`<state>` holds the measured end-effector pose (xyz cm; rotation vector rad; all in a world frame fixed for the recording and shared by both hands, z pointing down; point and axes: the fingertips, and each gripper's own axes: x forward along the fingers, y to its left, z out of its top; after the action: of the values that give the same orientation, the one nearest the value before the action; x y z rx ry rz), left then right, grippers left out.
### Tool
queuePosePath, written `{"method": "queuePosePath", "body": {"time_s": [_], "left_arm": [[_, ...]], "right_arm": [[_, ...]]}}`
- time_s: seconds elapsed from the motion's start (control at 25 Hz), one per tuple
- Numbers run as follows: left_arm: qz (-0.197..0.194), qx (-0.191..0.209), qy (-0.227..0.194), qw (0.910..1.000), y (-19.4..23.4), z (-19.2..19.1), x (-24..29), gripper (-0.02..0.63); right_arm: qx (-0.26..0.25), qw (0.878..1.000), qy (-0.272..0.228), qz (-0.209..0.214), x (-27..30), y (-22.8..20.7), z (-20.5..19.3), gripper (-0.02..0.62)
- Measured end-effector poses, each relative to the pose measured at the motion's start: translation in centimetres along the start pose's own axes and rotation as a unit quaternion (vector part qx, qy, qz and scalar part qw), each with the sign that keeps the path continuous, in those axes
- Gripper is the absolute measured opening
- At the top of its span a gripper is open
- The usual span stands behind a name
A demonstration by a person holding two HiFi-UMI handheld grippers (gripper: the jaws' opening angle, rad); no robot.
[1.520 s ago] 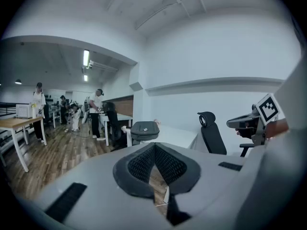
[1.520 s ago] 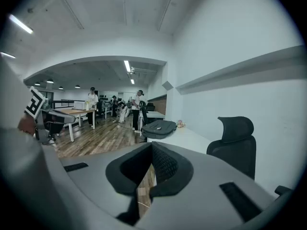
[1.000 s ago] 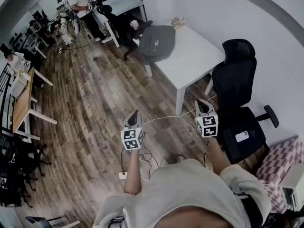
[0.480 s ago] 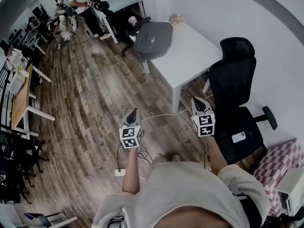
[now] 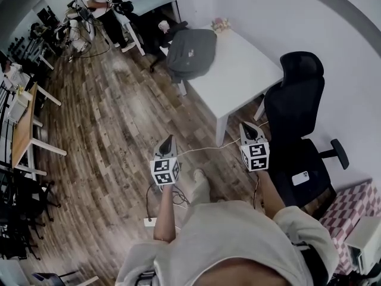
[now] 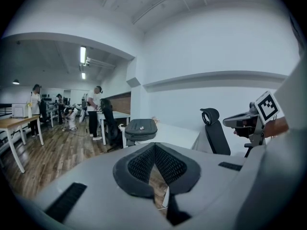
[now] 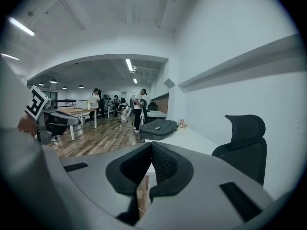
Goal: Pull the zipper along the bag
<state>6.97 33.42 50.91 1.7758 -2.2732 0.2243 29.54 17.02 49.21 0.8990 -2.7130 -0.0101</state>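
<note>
A dark grey bag lies flat on the far left end of a white table; it also shows ahead as the bag and the bag. Its zipper is too small to make out. My left gripper is held over the wooden floor, well short of the table, shut with nothing in it. My right gripper hangs near the table's near corner, also shut and empty. Both are far from the bag.
A black office chair with a phone on its seat stands right of the table. A white cable runs over the floor between the grippers. People and desks fill the far left. A wooden table stands at left.
The view has closed in on the table a little. Both grippers stay shut and keep about the same spacing. A foot has stepped forward below the left gripper.
</note>
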Motion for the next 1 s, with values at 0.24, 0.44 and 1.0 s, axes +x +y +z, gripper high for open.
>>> {"method": "queuePosePath", "body": {"time_s": [0.24,0.44,1.0], "left_arm": [[-0.018,-0.002,-0.007,0.9998,2.7,2.1,6.1,0.026],[-0.032,0.002,-0.008,0.9995,5.5,4.1,10.8,0.026],[-0.073,0.016,-0.013,0.9971,13.0,7.9,21.7,0.026]], "right_arm": [[-0.002,1.000,0.002,-0.014,5.5,-1.4,1.6,0.012],[-0.003,1.000,0.001,-0.025,10.5,-2.0,3.7,0.012],[0.000,0.998,-0.008,-0.067,21.8,-3.4,8.1,0.014]]}}
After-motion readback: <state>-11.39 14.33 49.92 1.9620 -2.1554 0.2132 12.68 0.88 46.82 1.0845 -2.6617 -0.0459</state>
